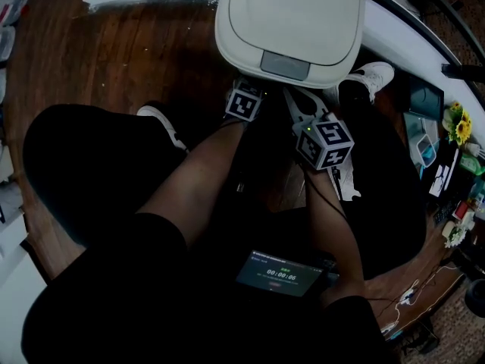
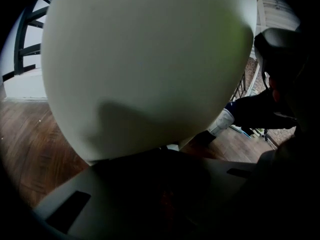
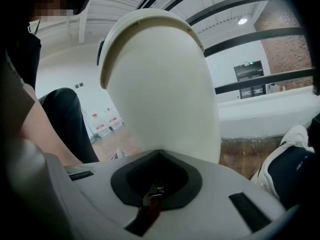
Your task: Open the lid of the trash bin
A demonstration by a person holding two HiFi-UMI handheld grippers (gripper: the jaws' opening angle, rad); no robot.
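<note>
Left hand-held gripper (image 1: 248, 93) sits close under the front edge of the trash bin (image 2: 145, 69), nearer than the right hand-held gripper (image 1: 305, 111). Left jaws are lost in shadow, so I cannot tell their state; right jaws look drawn together on nothing. Bin stands upright just ahead of both, lid (image 1: 292, 14) down, grey front tab (image 1: 285, 64) facing them. Count: one bin, one lid, two hand-held grippers.
</note>
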